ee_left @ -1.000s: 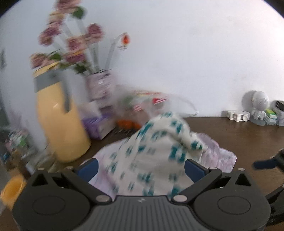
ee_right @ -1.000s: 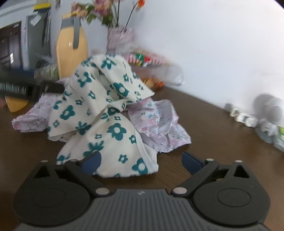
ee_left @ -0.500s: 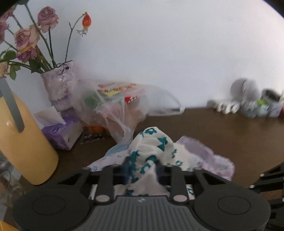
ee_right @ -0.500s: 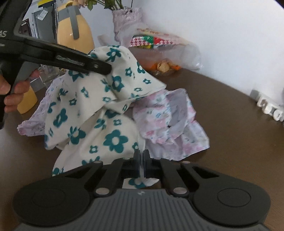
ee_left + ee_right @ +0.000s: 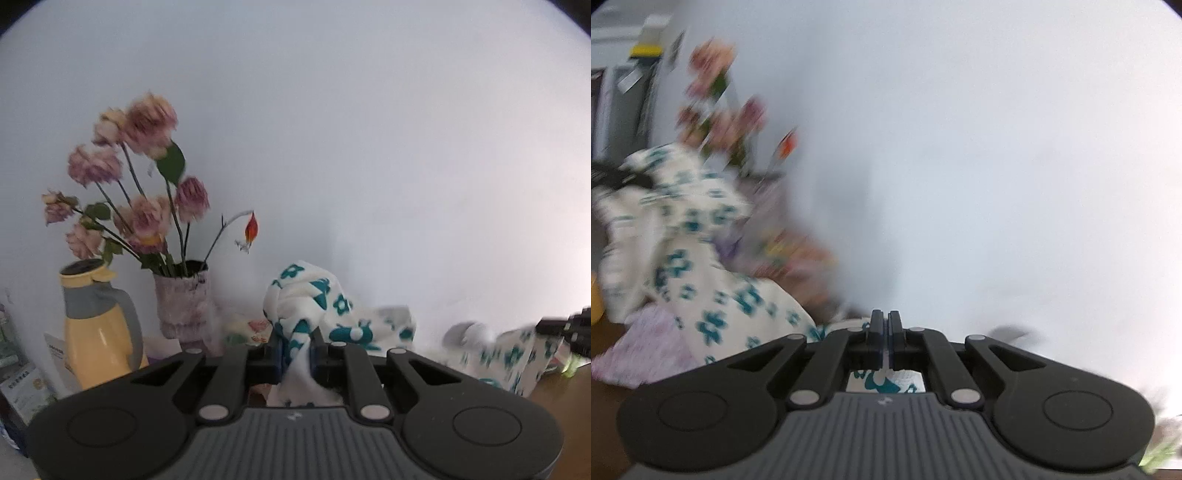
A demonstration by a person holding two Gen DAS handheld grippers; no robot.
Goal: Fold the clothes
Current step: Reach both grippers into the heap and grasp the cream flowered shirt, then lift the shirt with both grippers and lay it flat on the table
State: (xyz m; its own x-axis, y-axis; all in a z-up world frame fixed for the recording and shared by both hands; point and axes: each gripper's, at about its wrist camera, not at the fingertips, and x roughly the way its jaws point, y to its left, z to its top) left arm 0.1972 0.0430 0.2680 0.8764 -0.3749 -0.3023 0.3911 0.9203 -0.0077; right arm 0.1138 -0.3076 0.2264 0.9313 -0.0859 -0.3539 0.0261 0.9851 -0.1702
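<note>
A white garment with teal flowers (image 5: 314, 291) hangs lifted between my two grippers. My left gripper (image 5: 297, 343) has a thick bunch of it between its pads, and its jaws are still closing on it. My right gripper (image 5: 885, 321) is shut on a thin edge of the same garment (image 5: 701, 266), which shows below the pads. In the left wrist view the right gripper (image 5: 565, 325) holds the cloth at the far right. The right wrist view is blurred; the left gripper (image 5: 613, 177) is at its left edge. A pink-patterned garment (image 5: 653, 343) lies on the brown table (image 5: 605, 406).
A vase of pink flowers (image 5: 183, 302) and a yellow thermos jug (image 5: 98, 332) stand against the white wall at the left. A blurred plastic bag of food (image 5: 790, 254) lies behind the clothes. Boxes (image 5: 22, 380) crowd the left edge.
Both grippers went from open to closed on the floral garment and have risen with it. The cloth now hangs off the table, and both views look higher at the wall.
</note>
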